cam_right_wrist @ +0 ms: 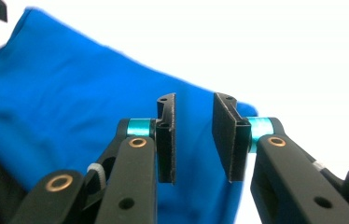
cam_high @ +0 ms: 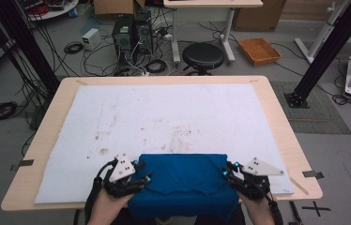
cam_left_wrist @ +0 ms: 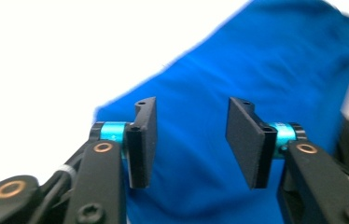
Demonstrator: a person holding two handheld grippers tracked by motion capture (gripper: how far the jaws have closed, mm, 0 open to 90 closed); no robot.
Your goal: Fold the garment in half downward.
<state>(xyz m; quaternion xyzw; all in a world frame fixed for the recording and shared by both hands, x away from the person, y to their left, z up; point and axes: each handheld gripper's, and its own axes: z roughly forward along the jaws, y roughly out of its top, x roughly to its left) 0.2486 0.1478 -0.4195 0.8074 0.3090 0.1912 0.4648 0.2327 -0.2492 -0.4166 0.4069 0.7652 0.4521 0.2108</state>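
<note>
The blue cloth (cam_high: 183, 180) lies at the near edge of the table (cam_high: 277, 117), folded into a rough rectangle on the white pad (cam_high: 164, 117), its near part drooping over the table edge toward me. I judge it sits here because this is where both of my hands can work a fold from either side.

My left gripper (cam_high: 141, 180) stands at the cloth's left edge. In the left gripper view (cam_left_wrist: 191, 140) its jaws are parted with a clear gap, and the fabric lies beyond them, not pinched between the pads (cam_left_wrist: 144, 140). It holds nothing.

My right gripper (cam_high: 226, 172) stands at the cloth's right edge, mirroring the left. In the right gripper view (cam_right_wrist: 194, 137) its jaws are apart by a narrower gap; cloth shows behind the gap, and I see nothing gripped. It too holds nothing.

Finding: both grippers flank the cloth at matching points on opposite sides, which suits a two-handed fold. The loose jaws and flat top layer suggest the fold is laid down and the cloth let go.

Note: the pad is stained; both gripper views are overexposed.
</note>
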